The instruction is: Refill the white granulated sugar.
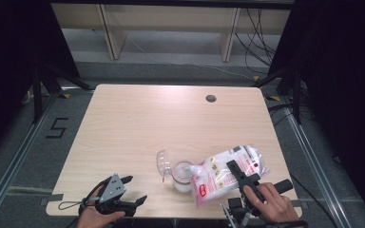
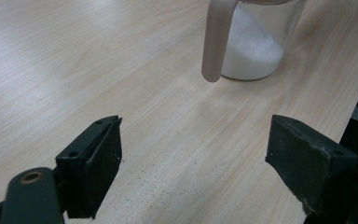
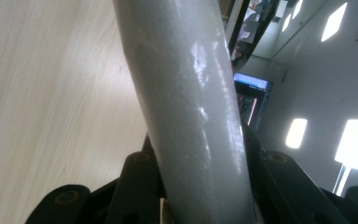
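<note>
A clear glass jar (image 1: 182, 176), partly full of white grains, stands near the table's front edge with its clear lid (image 1: 163, 161) swung open to the left. A plastic bag of white grains (image 1: 228, 172) with red labels lies tilted, its mouth at the jar's rim. My right gripper (image 1: 237, 172) is shut on the bag; in the right gripper view the bag (image 3: 191, 107) sits pinched between the jaws of this gripper (image 3: 200, 186). My left gripper (image 1: 136, 189) rests open at the front left. In the left gripper view that gripper (image 2: 196, 158) has wide-apart jaws and faces the jar (image 2: 256, 42).
The light wooden table (image 1: 138, 118) has a round cable hole (image 1: 211, 98) at the back right. A pale strap-like piece (image 2: 216, 37) hangs down the jar's side. Black stands flank the table, and a "5" mark (image 1: 57, 127) is on the floor at left.
</note>
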Demonstrator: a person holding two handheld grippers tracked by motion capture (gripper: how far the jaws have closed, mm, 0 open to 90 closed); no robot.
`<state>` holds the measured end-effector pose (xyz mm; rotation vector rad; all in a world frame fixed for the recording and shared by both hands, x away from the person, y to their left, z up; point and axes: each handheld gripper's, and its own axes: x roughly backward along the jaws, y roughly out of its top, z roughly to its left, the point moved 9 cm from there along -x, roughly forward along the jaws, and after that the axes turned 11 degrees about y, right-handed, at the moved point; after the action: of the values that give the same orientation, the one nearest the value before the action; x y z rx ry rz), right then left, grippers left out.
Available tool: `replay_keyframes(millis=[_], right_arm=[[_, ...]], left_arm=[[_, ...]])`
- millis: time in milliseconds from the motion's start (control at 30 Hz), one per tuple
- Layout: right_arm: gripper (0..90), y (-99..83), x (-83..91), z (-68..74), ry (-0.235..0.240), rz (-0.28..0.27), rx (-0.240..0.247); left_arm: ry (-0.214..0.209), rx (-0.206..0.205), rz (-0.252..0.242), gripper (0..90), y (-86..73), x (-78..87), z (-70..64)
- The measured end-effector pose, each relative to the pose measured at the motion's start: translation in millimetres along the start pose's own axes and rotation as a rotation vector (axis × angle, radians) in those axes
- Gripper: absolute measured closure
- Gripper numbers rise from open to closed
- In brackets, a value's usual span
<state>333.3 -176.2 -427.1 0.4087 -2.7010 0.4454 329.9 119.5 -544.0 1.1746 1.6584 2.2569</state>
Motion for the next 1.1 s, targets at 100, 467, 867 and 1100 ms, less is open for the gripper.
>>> replay_keyframes(millis=[100,467,867,1100], right_arm=[[70.3,-2.2,3.4,4.4,0.01,0.011,-0.026],[70.4,-3.0,12.2,7.0,0.015,0.02,-0.029],[70.6,11.4,8.3,1.3,-0.002,-0.031,0.014],[70.8,7.9,4.8,1.4,0.004,-0.029,-0.02]], left_arm=[[0.001,0.001,0.0,17.8,-0.1,0.1,0.2],[0.0,0.006,-0.002,17.8,0.0,-0.6,-0.2],[-0.001,0.002,-0.002,17.8,-0.2,-1.0,-0.4],[0.004,0.005,0.0,17.8,-0.5,-1.3,-0.3]])
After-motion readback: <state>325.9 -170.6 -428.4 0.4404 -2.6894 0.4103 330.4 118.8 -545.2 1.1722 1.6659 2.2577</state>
